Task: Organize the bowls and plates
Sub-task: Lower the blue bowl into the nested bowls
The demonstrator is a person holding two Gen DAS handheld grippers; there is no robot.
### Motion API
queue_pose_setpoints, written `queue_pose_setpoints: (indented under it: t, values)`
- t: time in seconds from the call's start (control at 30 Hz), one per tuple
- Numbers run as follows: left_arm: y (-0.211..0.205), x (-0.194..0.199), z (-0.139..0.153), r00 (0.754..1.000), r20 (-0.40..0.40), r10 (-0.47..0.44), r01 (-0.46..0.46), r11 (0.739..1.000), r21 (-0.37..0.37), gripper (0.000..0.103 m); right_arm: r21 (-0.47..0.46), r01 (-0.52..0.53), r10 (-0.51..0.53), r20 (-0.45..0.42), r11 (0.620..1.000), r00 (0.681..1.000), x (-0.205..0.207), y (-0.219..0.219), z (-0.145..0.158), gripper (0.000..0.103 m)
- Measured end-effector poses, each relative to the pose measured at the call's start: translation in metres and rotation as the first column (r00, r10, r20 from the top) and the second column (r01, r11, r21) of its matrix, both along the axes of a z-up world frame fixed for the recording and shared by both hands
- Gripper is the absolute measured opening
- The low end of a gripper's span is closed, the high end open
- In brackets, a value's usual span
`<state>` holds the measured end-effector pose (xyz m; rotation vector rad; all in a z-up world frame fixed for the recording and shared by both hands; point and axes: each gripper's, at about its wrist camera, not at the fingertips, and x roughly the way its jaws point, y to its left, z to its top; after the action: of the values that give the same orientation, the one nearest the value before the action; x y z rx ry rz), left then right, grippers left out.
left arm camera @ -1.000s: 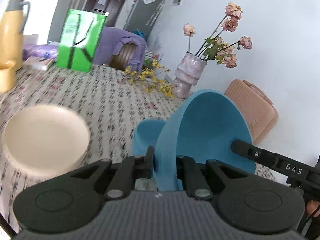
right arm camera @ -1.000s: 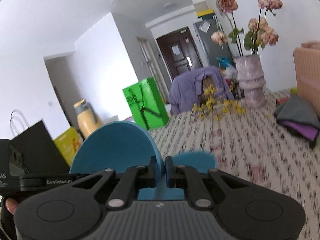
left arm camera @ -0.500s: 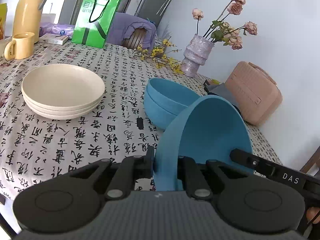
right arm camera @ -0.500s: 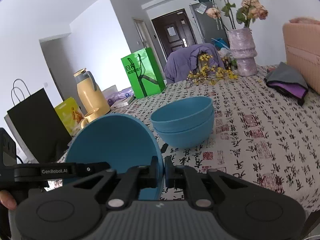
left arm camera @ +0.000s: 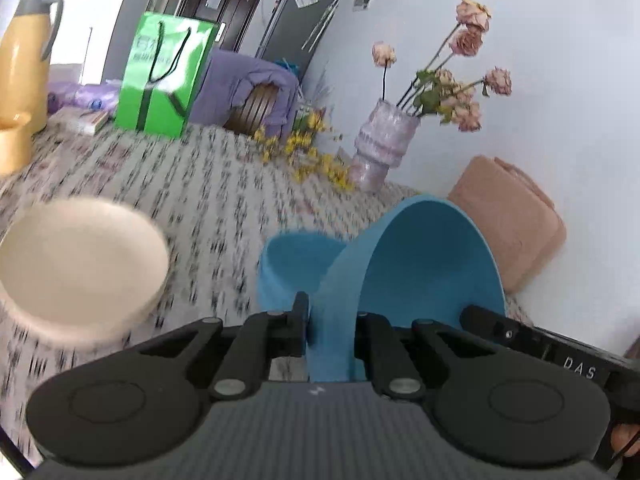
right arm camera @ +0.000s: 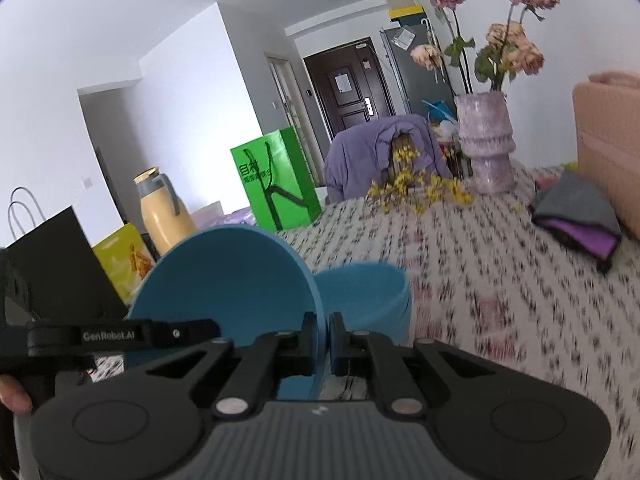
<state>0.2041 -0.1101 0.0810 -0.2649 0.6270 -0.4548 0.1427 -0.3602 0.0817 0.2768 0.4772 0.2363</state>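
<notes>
Both grippers hold one blue bowl by opposite sides of its rim. My left gripper (left arm camera: 332,320) is shut on its left rim; the bowl (left arm camera: 424,264) opens toward the right. My right gripper (right arm camera: 322,336) is shut on its right rim; the bowl (right arm camera: 228,276) opens toward the left. The held bowl hangs just above and in front of a stack of blue bowls (left arm camera: 296,272) on the table, which also shows in the right wrist view (right arm camera: 368,296). A stack of cream plates (left arm camera: 80,256) sits to the left.
The patterned tablecloth (left arm camera: 216,184) carries a green bag (left arm camera: 164,80), a yellow thermos (left arm camera: 24,68), a yellow mug (left arm camera: 12,148), a purple vase with dried roses (left arm camera: 380,152), yellow flowers (left arm camera: 312,156), a pink case (left arm camera: 508,232) and folded cloths (right arm camera: 576,216). A black bag (right arm camera: 48,264) stands left.
Both grippers have moved forward and low again with the held bowl, closing on the blue bowl stack. The views are blurred with motion, and the stack now sits partly behind the held bowl.
</notes>
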Motion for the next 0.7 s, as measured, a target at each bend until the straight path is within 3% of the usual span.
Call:
queue_pose_setpoints:
  t: [0.17, 0.33, 0.7]
  values:
    - [-0.015, 0.056, 0.007, 0.999, -0.035, -0.004, 0.003, 0.999, -0.034, 0.009, -0.001, 0.018, -0.018, -0.004, 1.000, 1.000, 0.053, -0.016, 0.013, 0.006]
    - [-0.026, 0.100, -0.010, 0.993, -0.115, -0.011, 0.006, 0.999, -0.040, 0.009, 0.020, 0.025, -0.023, -0.080, 0.999, 0.997, 0.099, -0.031, 0.003, 0.006]
    - [-0.028, 0.129, -0.040, 0.981, -0.196, 0.000, -0.001, 1.000, -0.003, 0.009, 0.056, 0.017, -0.006, -0.191, 0.998, 0.982, 0.140, -0.036, -0.028, 0.006]
